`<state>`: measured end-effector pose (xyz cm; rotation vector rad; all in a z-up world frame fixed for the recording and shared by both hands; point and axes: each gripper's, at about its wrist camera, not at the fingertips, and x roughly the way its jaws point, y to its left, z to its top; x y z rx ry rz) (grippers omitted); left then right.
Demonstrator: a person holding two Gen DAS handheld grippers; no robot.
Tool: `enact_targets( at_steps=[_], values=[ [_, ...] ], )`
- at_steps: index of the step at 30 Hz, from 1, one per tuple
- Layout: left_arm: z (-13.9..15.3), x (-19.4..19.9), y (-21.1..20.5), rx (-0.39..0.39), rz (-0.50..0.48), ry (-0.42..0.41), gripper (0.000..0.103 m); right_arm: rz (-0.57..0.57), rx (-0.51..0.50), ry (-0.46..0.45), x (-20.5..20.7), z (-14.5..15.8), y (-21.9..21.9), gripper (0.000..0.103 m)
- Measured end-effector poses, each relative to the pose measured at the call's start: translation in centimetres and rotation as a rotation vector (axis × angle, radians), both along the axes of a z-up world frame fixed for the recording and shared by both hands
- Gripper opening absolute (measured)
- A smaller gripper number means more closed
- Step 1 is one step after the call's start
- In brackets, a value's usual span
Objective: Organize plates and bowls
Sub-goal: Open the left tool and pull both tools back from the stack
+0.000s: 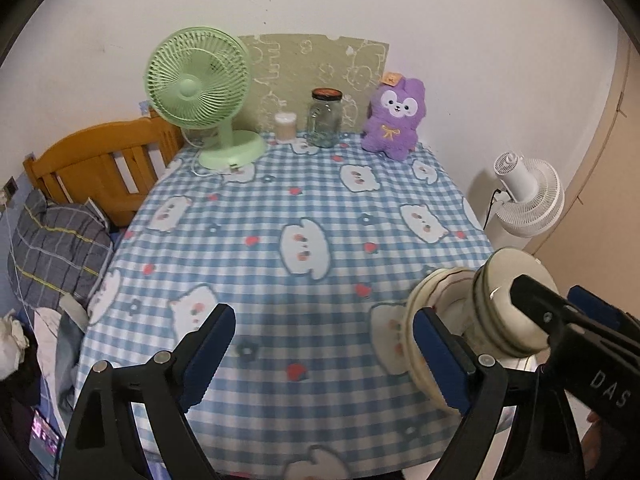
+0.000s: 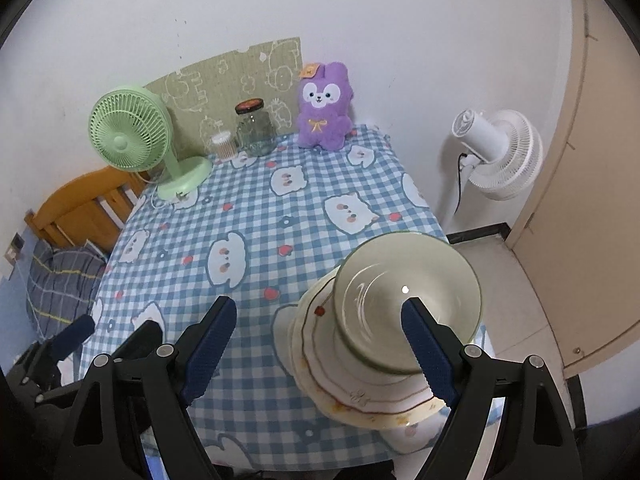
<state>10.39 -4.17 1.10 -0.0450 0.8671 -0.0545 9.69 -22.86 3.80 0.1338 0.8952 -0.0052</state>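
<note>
At the near right corner of the counter [image 2: 256, 216], on its blue checked cloth, sits a stack of plates [image 2: 360, 392] with wavy rims, and a pale green bowl [image 2: 404, 300] stands on top of them. My right gripper [image 2: 316, 348] hangs just above and in front of this stack, its jaws spread wide and holding nothing; one blue pad lies across the bowl's near rim in the view, though I cannot tell whether it touches. My left gripper [image 1: 326, 354] is over the near middle of the counter, jaws likewise spread apart and holding nothing. From the left wrist view the stack appears just beside my right-hand pad, with the bowl [image 1: 508, 300] looking tilted by the lens and partly covered by the black body of the right gripper [image 1: 576, 332].

Along the far edge, against the wall, stand a green desk fan [image 1: 200, 92], a small tub [image 1: 285, 127], a glass jar [image 1: 325, 118] with a dark lid and a purple plush toy [image 1: 394, 118]. A white floor fan [image 2: 500, 152] stands beyond the right side of the counter, and a wooden bed frame [image 1: 100, 160] with a grey checked pillow [image 1: 56, 248] lies off to the left.
</note>
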Motion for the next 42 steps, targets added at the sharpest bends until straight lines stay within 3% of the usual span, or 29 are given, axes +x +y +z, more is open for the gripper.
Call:
enact_targets(
  at_steps=[5, 13, 17, 23, 30, 37, 42],
  values=[
    [0.0, -1.6, 1.7, 0.046, -0.034, -0.037, 0.092, -0.005, -0.017, -0.013, -1.8, -0.7, 1.4, 0.087],
    [-2.4, -3.8, 3.5, 0.079, -0.054, -0.045, 0.092, -0.01, -0.066, -0.046, -5.0, -2.7, 2.2, 0.087],
    [-3.6, -5.3, 3.7, 0.103, -0.036, -0.07, 0.092, 0.014, -0.069, -0.061, -6.4, -3.8, 2.1, 0.087],
    [-5.2, -7.4, 4.6, 0.072, 0.041, -0.064, 0.092, 0.058, -0.049, -0.055, -7.9, -5.3, 2.1, 0.087],
    [-6.7, -9.1, 4.2, 0.077, 0.05, -0.06, 0.092, 0.074, -0.035, -0.041, -9.3, -7.1, 2.7, 0.087],
    [-5.8, -10.0, 3.8, 0.125, 0.031, -0.129, 0.095, 0.072, -0.044, -0.068, -9.8, -7.0, 3.5, 0.087],
    [-6.1, -9.8, 4.4, 0.104, 0.028, -0.117, 0.095, 0.073, -0.043, -0.075, -9.8, -6.9, 4.0, 0.087]
  ],
)
